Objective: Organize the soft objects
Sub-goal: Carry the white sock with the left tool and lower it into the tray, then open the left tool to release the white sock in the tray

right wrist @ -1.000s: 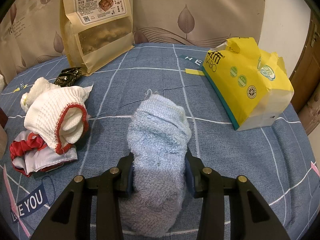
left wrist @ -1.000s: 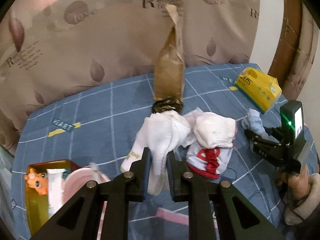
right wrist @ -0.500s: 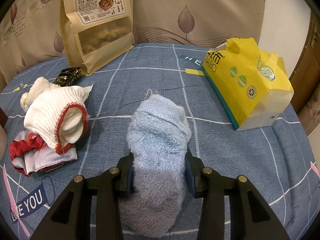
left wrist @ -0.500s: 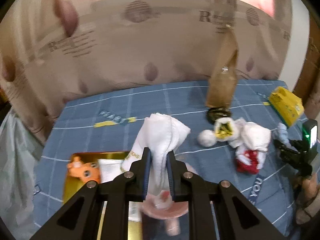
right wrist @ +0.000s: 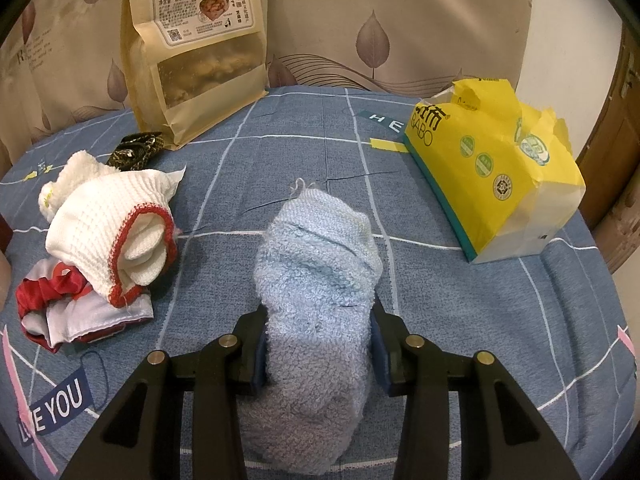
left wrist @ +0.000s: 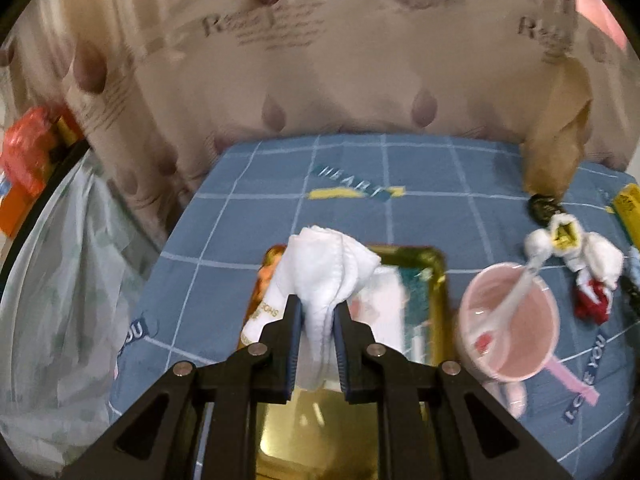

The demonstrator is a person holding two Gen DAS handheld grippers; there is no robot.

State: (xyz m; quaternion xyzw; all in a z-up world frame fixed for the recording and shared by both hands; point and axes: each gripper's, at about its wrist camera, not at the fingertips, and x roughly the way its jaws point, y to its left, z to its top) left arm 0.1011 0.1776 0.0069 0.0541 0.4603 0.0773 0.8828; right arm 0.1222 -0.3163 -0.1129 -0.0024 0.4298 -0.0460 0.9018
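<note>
My left gripper (left wrist: pixel 317 312) is shut on a white sock (left wrist: pixel 324 268), which hangs above a gold tray (left wrist: pixel 434 280) holding an orange toy and a white packet. My right gripper (right wrist: pixel 318 328) is shut on a light blue fuzzy sock (right wrist: pixel 316 248) that rests on the blue checked bedsheet (right wrist: pixel 288 128). A white knit glove with red trim (right wrist: pixel 108 232) lies on a red-and-white cloth (right wrist: pixel 68 312) to the left in the right wrist view. The same pile of soft things (left wrist: pixel 588 264) shows at the far right of the left wrist view.
A pink bowl (left wrist: pixel 508 328) with a white spoon sits right of the tray. A brown snack bag (right wrist: pixel 196 52) leans on the curtain, with a dark hair tie (right wrist: pixel 136 152) at its foot. A yellow tissue pack (right wrist: pixel 496 168) lies right. A plastic bag (left wrist: pixel 60 280) hangs off the bed's left edge.
My left gripper carried the white sock leftward from the pile to above the gold tray, turning as it went. The right gripper and blue sock stayed still.
</note>
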